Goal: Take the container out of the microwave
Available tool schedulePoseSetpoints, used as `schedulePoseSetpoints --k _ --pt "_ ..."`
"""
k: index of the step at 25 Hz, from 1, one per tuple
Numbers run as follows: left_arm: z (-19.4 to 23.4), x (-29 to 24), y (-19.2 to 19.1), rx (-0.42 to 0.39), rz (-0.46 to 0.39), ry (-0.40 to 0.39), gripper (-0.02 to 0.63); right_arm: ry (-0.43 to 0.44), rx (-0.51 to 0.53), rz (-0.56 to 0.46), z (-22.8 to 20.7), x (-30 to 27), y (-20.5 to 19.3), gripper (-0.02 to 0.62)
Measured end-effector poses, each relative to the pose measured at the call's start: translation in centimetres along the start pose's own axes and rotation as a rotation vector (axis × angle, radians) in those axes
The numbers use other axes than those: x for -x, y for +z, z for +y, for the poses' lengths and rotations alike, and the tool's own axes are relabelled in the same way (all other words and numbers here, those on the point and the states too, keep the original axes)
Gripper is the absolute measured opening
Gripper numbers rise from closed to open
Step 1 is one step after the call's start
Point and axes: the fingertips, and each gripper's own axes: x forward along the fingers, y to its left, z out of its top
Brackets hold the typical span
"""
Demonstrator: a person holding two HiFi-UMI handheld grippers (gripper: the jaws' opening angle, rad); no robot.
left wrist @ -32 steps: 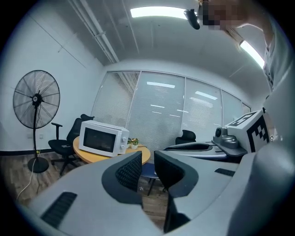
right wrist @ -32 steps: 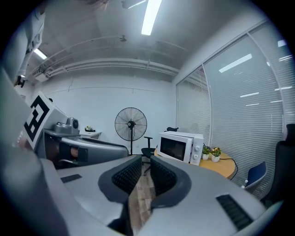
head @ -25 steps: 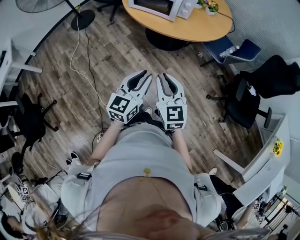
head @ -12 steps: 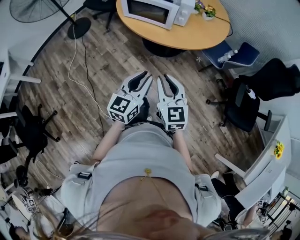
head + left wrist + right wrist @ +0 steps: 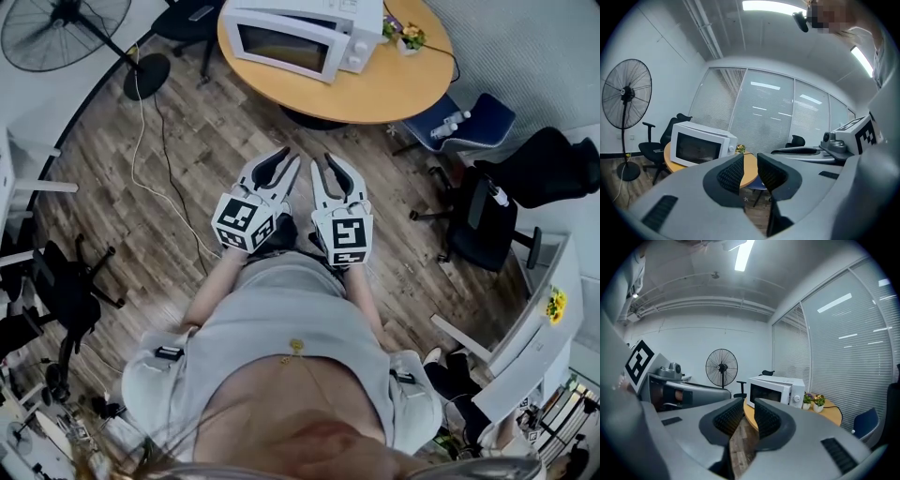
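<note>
A white microwave (image 5: 302, 36) stands with its door closed on a round wooden table (image 5: 398, 89) ahead of me. Its window is dark, so no container shows; it is also in the left gripper view (image 5: 700, 146) and the right gripper view (image 5: 774, 391). My left gripper (image 5: 289, 157) and right gripper (image 5: 326, 161) are held side by side in front of the person's body, over the wooden floor and short of the table. Both point toward the microwave. Each one's jaws stand a little apart with nothing between them (image 5: 750, 172) (image 5: 748, 417).
A standing fan (image 5: 64, 21) with a floor cable (image 5: 141, 141) is at the left. Small potted plants (image 5: 405, 36) sit beside the microwave. A blue chair (image 5: 464, 122) holding a bottle and black office chairs (image 5: 492, 220) stand at the right, with another chair (image 5: 56, 281) at the left.
The person has walked toward the table, so the microwave and table now sit lower and larger in the head view. Both grippers keep the same side-by-side pose and jaw gap.
</note>
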Motion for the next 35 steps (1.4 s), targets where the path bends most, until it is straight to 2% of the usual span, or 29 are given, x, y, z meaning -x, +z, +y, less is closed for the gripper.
schedulePoseSetpoints --k 12,25,35 --pt "4.1 -4.2 1.3 0.003 0.018 -0.028 0.091 -0.017 0.009 0.021 -2.2 -5.0 0.7 0.092" --pt "7.9 -6.2 2.6 -0.013 0.016 -0.053 0.091 -0.060 -0.008 0.005 -3.0 -9.3 1.7 0.100" --pt "9.4 -6.8 2.6 0.016 0.026 -0.037 0.091 -0.037 -0.023 0.034 -2.9 -10.7 1.6 0.102"
